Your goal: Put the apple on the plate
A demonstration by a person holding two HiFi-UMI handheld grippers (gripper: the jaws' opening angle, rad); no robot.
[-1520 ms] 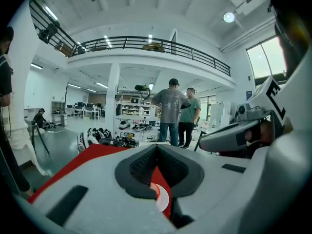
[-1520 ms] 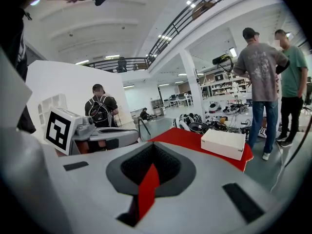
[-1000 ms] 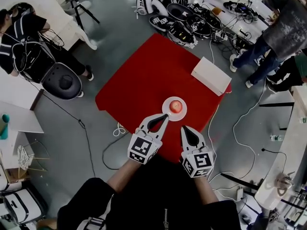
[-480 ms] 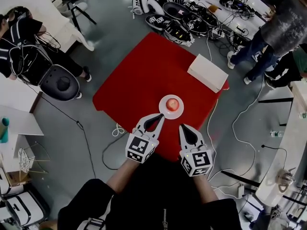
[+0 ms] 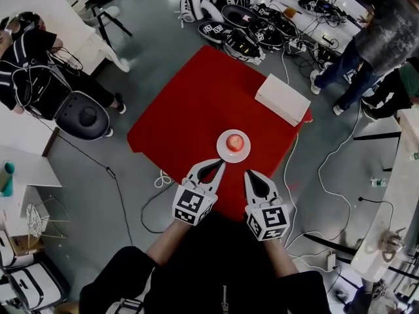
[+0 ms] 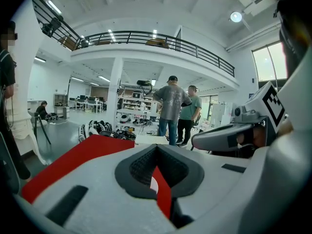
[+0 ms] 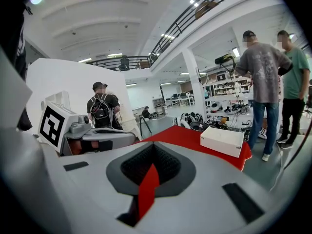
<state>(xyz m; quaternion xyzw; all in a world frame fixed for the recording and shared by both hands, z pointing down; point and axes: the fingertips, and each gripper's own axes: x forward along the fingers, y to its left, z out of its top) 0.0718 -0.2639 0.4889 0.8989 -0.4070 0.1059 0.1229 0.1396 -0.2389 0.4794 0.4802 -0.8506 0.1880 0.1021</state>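
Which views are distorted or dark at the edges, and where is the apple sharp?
Head view: evenly lit, the apple on the plate is sharp. Left gripper view: strong fisheye, black corners, glare from a ceiling lamp. Right gripper view: same fisheye, black corners.

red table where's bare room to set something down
The widest bare patch of the red table is its left and far half, bordered by the white box at right and the plate holding the apple in front. The box-to-plate strip is narrower. Crowded: the near edge, where the left gripper and right gripper hover by the plate.
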